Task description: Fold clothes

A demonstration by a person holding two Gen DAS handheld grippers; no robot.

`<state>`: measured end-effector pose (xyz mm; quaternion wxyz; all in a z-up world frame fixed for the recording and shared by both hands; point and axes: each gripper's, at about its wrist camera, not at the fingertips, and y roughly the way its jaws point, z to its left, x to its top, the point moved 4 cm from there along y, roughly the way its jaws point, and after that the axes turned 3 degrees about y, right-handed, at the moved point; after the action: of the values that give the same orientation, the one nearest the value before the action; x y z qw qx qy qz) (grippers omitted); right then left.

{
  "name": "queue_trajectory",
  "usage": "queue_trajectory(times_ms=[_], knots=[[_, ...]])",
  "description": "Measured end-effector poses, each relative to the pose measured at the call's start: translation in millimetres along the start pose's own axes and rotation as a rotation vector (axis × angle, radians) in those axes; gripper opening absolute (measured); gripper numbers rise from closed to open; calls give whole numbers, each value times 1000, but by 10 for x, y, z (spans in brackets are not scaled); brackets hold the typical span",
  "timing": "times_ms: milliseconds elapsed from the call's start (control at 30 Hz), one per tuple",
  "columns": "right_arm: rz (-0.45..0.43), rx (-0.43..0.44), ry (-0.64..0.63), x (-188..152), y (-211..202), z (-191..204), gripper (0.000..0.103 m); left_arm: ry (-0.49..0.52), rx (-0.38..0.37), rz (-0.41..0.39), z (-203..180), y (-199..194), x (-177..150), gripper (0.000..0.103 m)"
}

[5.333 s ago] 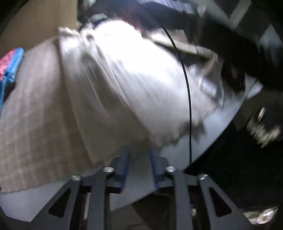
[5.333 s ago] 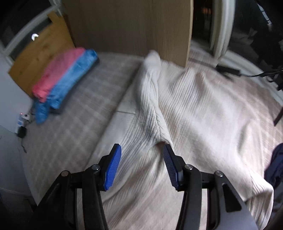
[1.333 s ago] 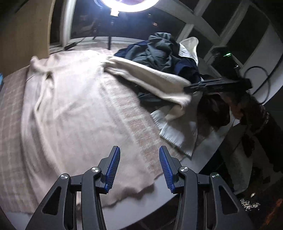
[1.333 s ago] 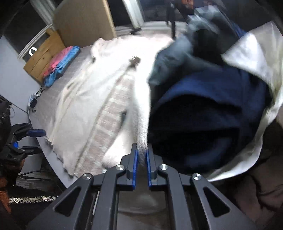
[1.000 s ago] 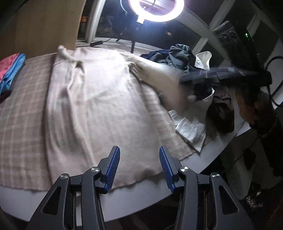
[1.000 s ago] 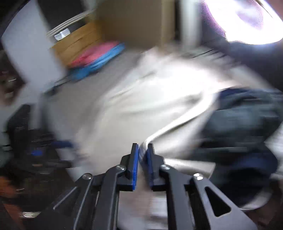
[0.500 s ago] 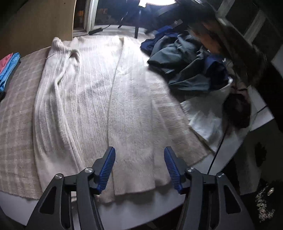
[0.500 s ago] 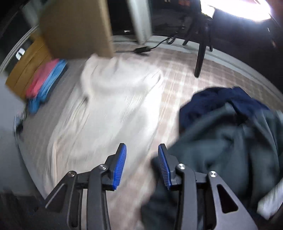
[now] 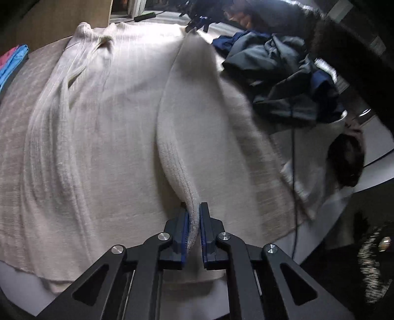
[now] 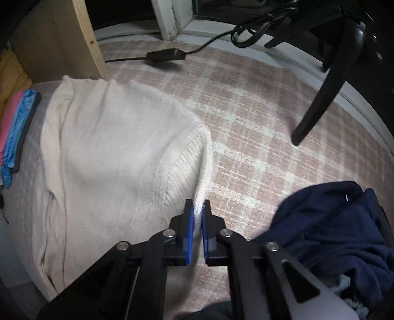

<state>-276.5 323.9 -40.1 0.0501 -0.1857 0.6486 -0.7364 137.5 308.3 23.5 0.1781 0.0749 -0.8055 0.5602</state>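
A cream ribbed sweater (image 9: 106,123) lies spread on the checked tablecloth (image 10: 258,110). One long side is folded inward as a raised strip (image 9: 197,98). My left gripper (image 9: 194,206) points steeply down at the strip's near end. Its jaws are closing, and the blue pads press on the knitted edge between them. My right gripper (image 10: 197,204) is shut on the sweater (image 10: 110,152) at the strip's far end, pinching a ribbed corner just above the cloth. In the left wrist view it shows small at the top (image 9: 197,23), below a person's hand.
A heap of dark blue and grey clothes (image 9: 283,73) (image 10: 332,233) lies right of the sweater. Folded pink and blue items (image 10: 14,128) sit at the left by a wooden board (image 10: 56,37). Behind are a black power adapter (image 10: 165,55) and a tripod leg (image 10: 320,98).
Half a second ago both grippers were open above the cloth. Now each is lower and closed on one end of the sweater's folded strip, which rises slightly off the cloth.
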Motion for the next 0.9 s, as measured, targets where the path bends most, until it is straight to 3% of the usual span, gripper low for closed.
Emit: queue_trajectory(times_ms=[133, 233, 300, 367, 400, 467, 567, 667, 800, 900], knots=[[-51, 9, -49, 57, -202, 153, 6, -46, -58, -55, -35, -255, -14, 7], [-68, -2, -112, 109, -206, 412, 6, -99, -49, -94, 58, -431, -141, 7], [-50, 13, -145, 164, -68, 637, 13, -138, 2, -81, 191, -367, -229, 9], [-26, -1, -165, 200, 68, 805, 32, -198, 77, -18, 382, -237, -314, 17], [-11, -31, -165, 201, 133, 842, 33, -212, 103, 4, 448, -225, -325, 20], [-55, 8, -187, 147, 8, 868, 33, -210, 149, -4, 487, -306, -354, 26], [-148, 64, -211, -155, -399, 699, 33, -131, 197, -56, 394, -489, -326, 36], [-163, 78, -229, -664, -546, 389, 33, -22, 153, -78, 176, -510, -255, 37], [-107, 78, -225, -1165, -357, 127, 33, 48, 130, -11, 58, -230, -157, 37], [-82, 80, -275, -1268, -168, 189, 33, 53, 148, 39, 118, -57, -153, 37]])
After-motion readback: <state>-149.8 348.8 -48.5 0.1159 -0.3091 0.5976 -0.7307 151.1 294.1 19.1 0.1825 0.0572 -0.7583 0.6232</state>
